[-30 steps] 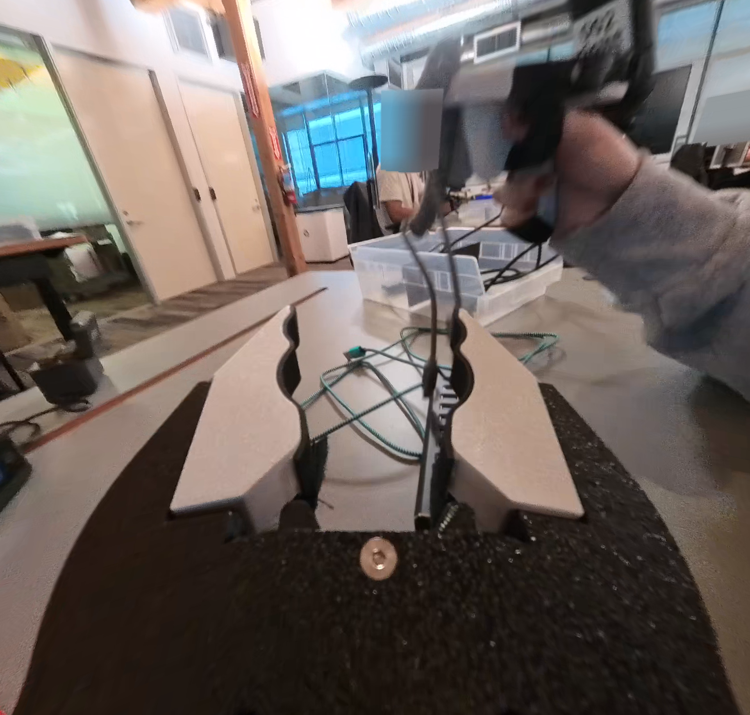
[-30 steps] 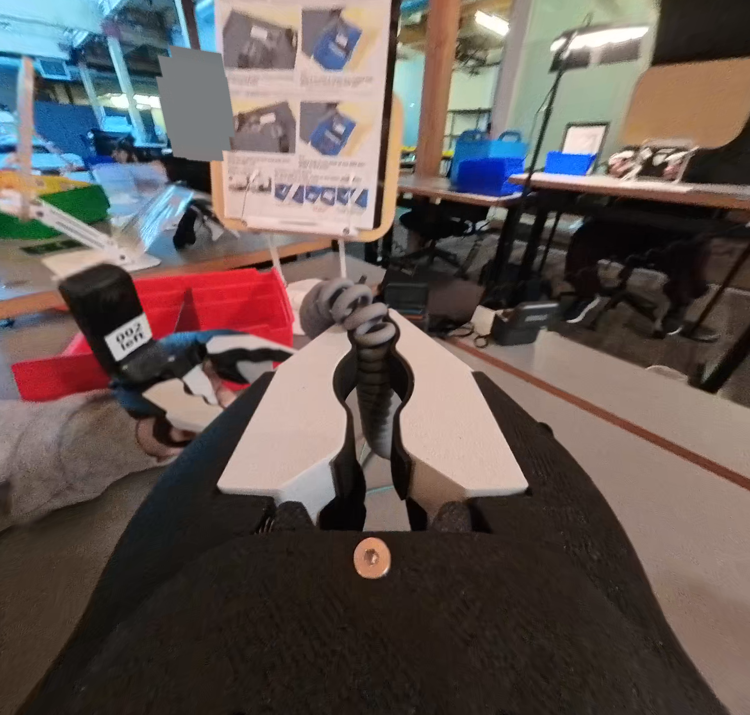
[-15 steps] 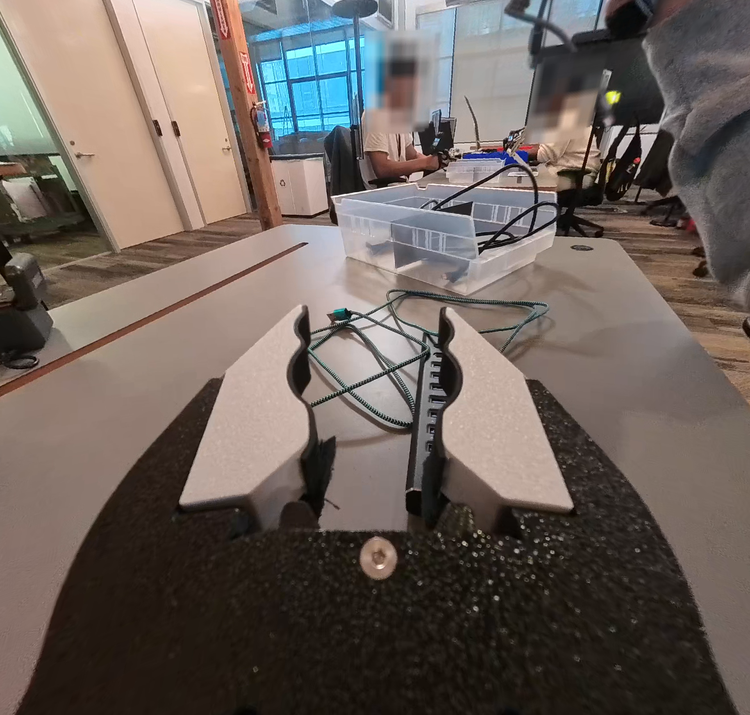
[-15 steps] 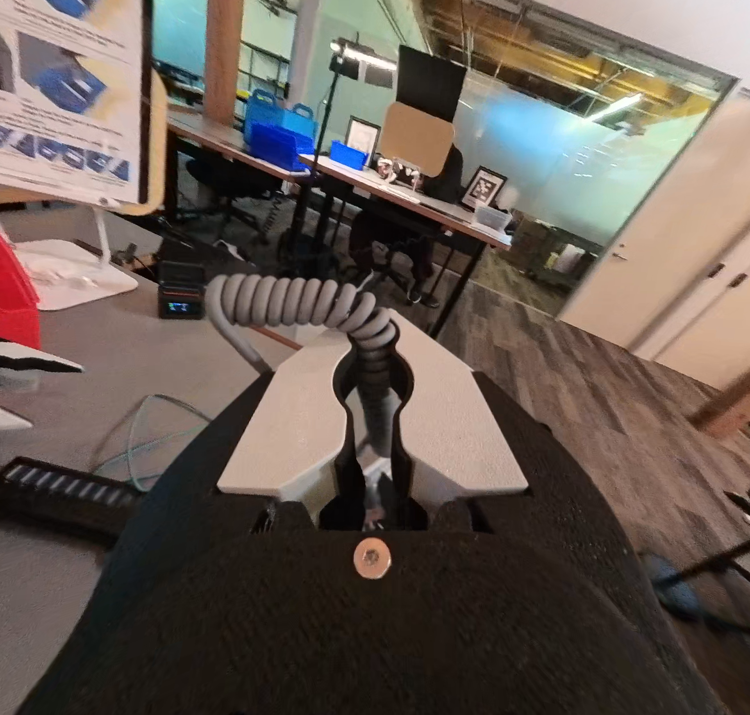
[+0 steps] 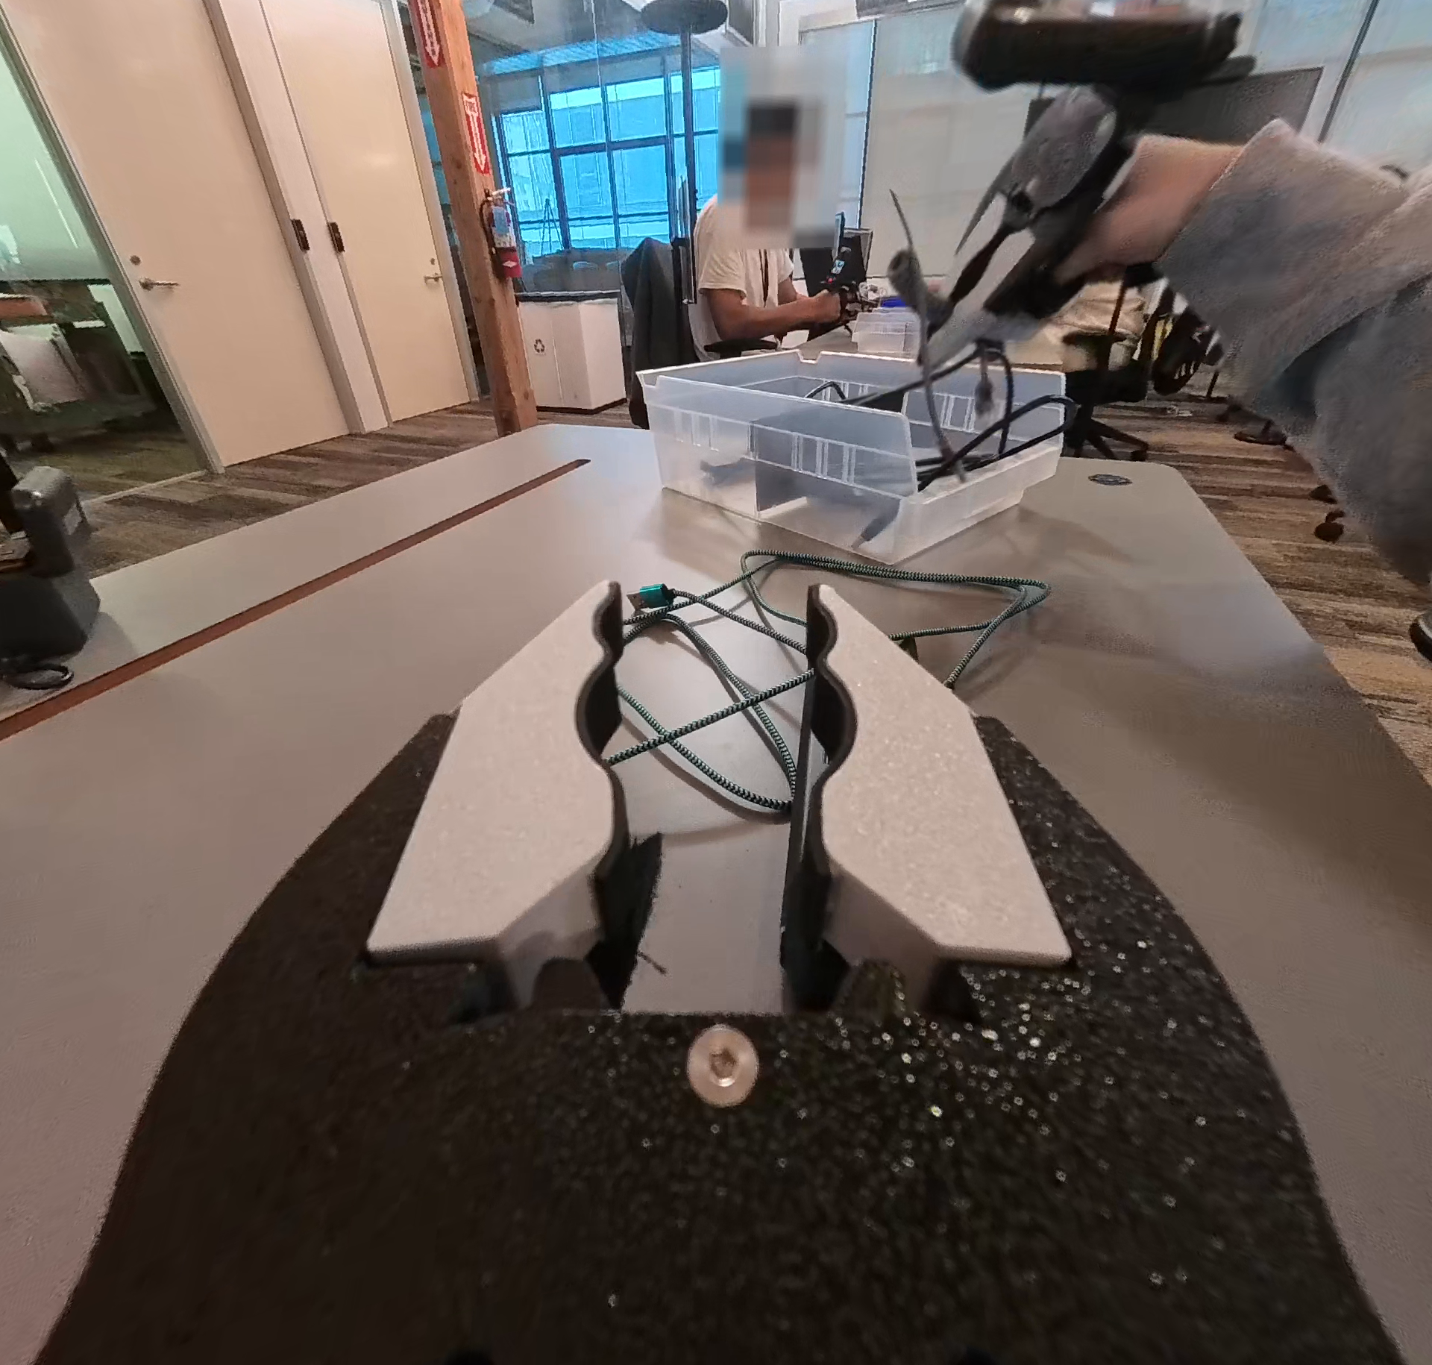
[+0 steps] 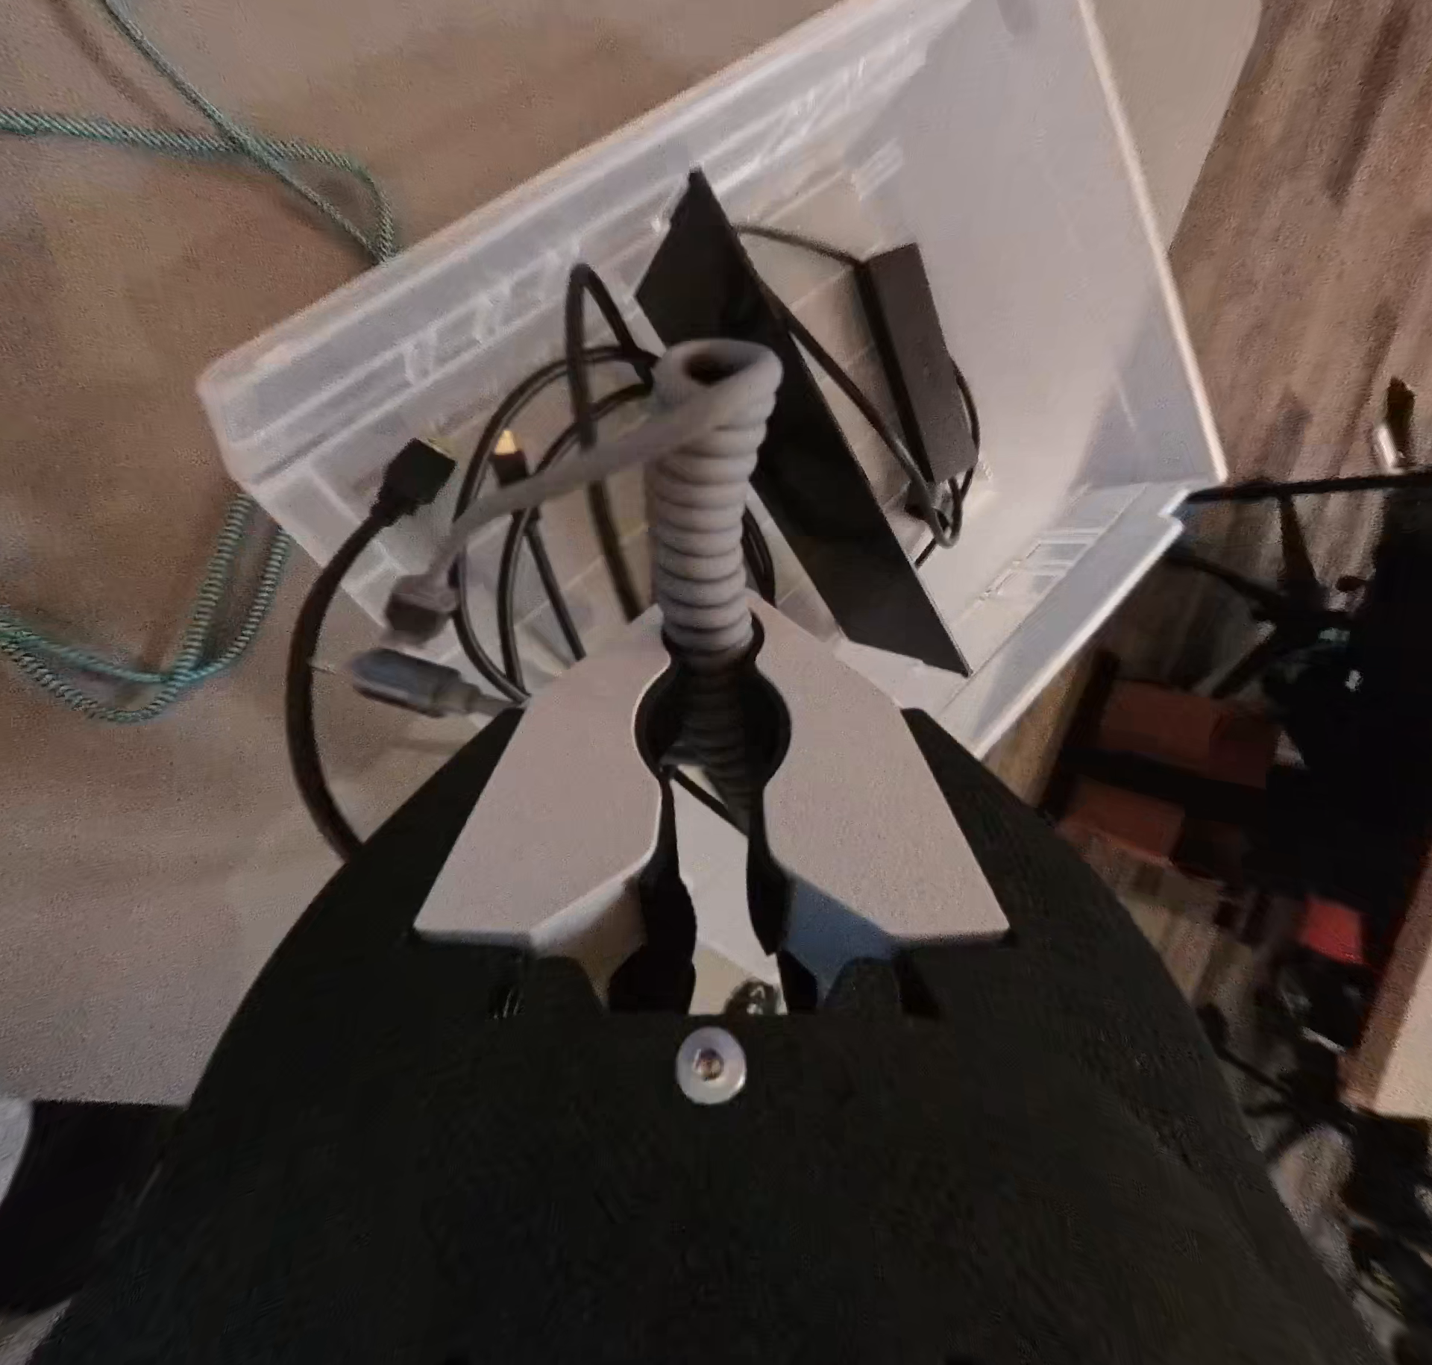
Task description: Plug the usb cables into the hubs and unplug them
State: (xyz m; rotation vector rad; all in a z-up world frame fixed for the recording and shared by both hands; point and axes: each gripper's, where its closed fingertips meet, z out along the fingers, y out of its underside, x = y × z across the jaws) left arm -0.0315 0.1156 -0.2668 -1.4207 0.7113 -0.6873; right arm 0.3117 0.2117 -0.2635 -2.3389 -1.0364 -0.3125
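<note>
Grey and tightly coiled, the spiral cable (image 6: 701,506) is clamped in the right tongs (image 6: 709,681), its long axis running straight out along the fingers and pointing down into the clear plastic bin (image 6: 1085,188). A straight grey tail bends back from its far end toward a plug at the bin's near wall. Inside the bin lie black cables (image 6: 542,553) with loose plugs and a black hub (image 6: 918,374), lying lengthwise beside a dark divider (image 6: 814,475).

The left tongs (image 5: 717,630) are spread apart, low over the grey surface (image 5: 310,708). A thin black bar, probably a hub (image 5: 798,808), stands on edge against the inner face of their right finger, its length running along the finger; whether it is gripped I cannot tell. Just ahead, a green braided cable (image 5: 775,630) lies in loose loops, its plug (image 5: 651,597) pointing left. Beyond it sits the bin (image 5: 697,413), with the right tongs (image 5: 945,320) hanging over it, blurred.
</note>
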